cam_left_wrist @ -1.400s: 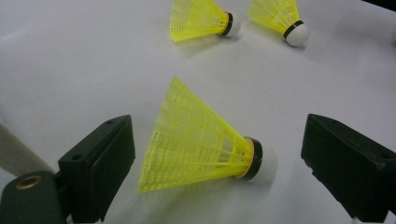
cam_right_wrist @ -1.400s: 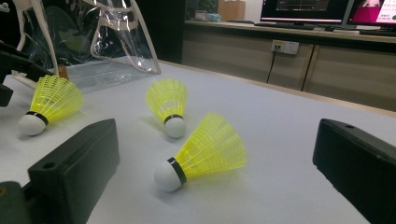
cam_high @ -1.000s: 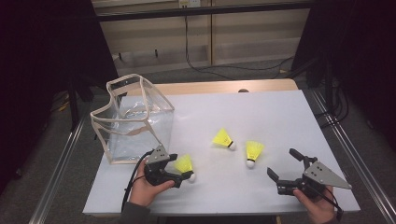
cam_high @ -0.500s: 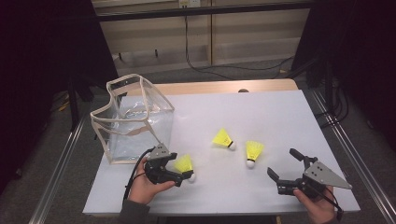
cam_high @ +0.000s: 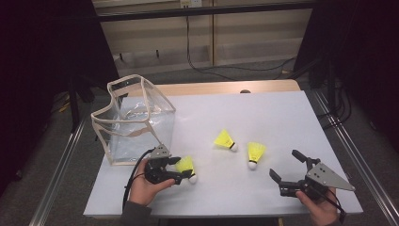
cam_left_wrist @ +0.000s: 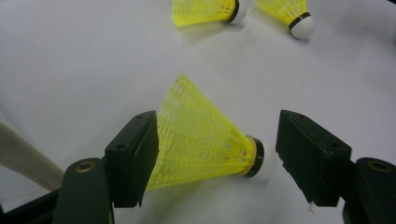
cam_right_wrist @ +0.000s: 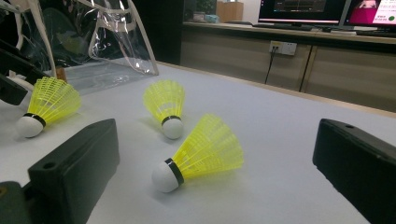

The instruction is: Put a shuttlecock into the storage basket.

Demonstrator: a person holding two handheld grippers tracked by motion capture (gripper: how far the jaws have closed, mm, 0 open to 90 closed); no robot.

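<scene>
jaws just closing around shuttlecock (cam_left_wrist: 205, 135)

In the left gripper view, the near shuttlecock (cam_left_wrist: 205, 135) has the edge of its skirt hidden behind one jaw, and whether the other jaw touches its white cork is not possible to tell. Two other shuttlecocks (cam_left_wrist: 205, 11) are cut by the top edge. In the high view, the left hand (cam_high: 146, 186) covers most of the left gripper (cam_high: 176, 170). The right gripper view cuts the clear bag (cam_right_wrist: 93, 42) at the top and left edges.
</scene>
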